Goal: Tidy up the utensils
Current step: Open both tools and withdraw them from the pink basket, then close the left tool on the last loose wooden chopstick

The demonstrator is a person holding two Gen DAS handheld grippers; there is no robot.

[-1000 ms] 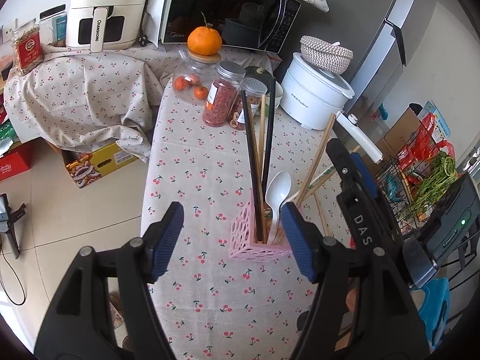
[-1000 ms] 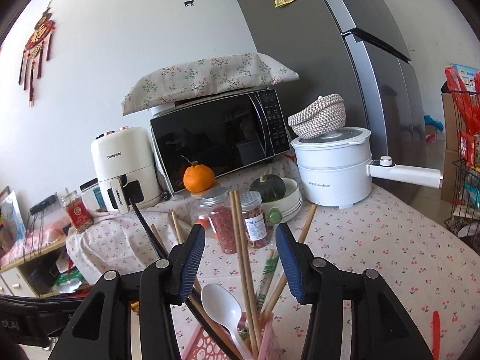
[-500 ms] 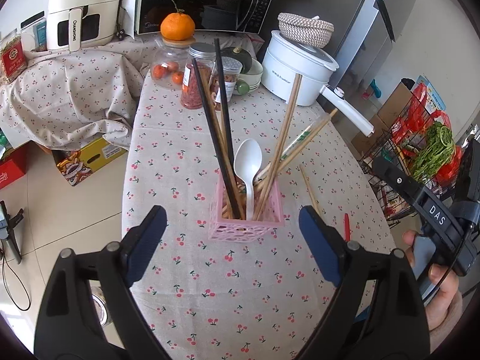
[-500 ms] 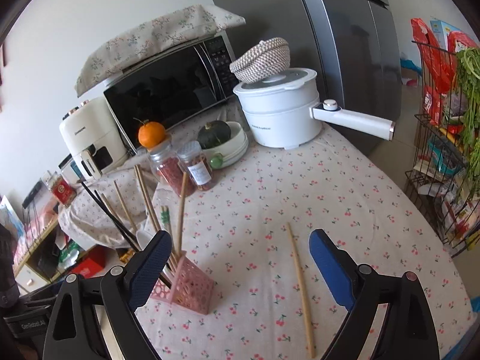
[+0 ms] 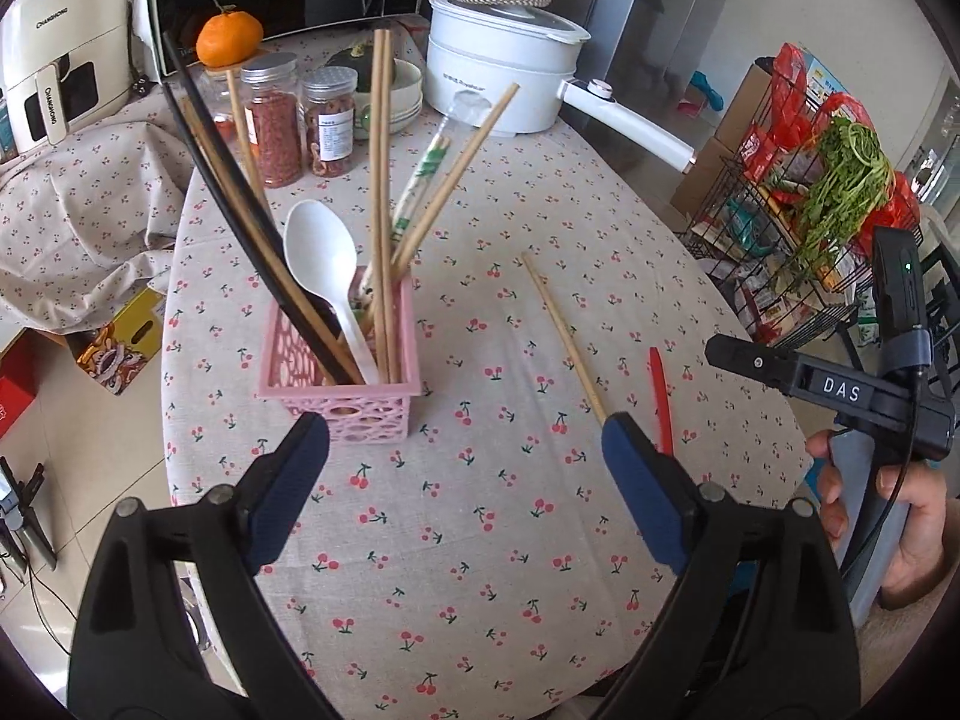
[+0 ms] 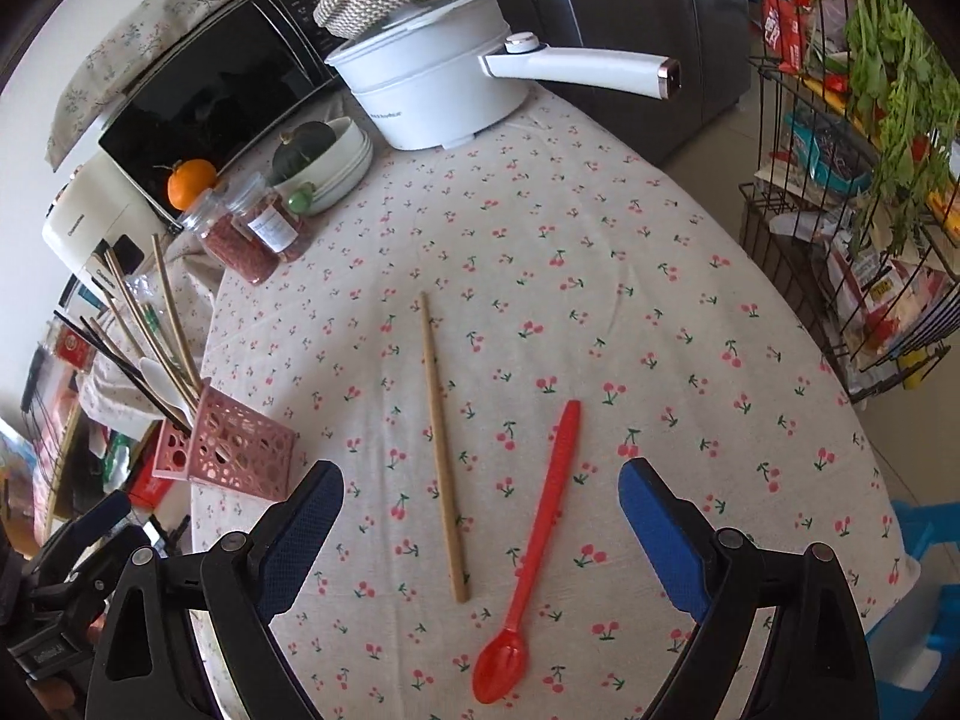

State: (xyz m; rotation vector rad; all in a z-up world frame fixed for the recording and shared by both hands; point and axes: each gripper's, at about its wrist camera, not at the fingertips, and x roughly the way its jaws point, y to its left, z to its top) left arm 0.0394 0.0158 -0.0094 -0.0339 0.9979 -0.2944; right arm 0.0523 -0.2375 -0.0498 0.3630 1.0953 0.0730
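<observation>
A pink perforated holder (image 5: 342, 387) (image 6: 231, 456) stands on the cherry-print tablecloth (image 5: 456, 546), filled with several wooden and black chopsticks and a white spoon (image 5: 321, 258). One wooden chopstick (image 5: 564, 339) (image 6: 441, 444) and a red spoon (image 6: 534, 519) (image 5: 660, 399) lie flat on the cloth to the holder's right. My left gripper (image 5: 465, 474) is open and empty, just in front of the holder. My right gripper (image 6: 480, 516) is open and empty, above the loose chopstick and red spoon.
At the back stand a white electric pot (image 5: 504, 84) with a long handle, two spice jars (image 5: 276, 120), a bowl stack with a squash (image 6: 327, 159), an orange (image 5: 229, 39), a microwave and an air fryer. A wire rack with greens (image 6: 870, 180) stands right of the table.
Both grippers have pulled back from the holder and opened wide. The right gripper has swung right and tilted down over the loose chopstick and red spoon. The left view has shifted right.
</observation>
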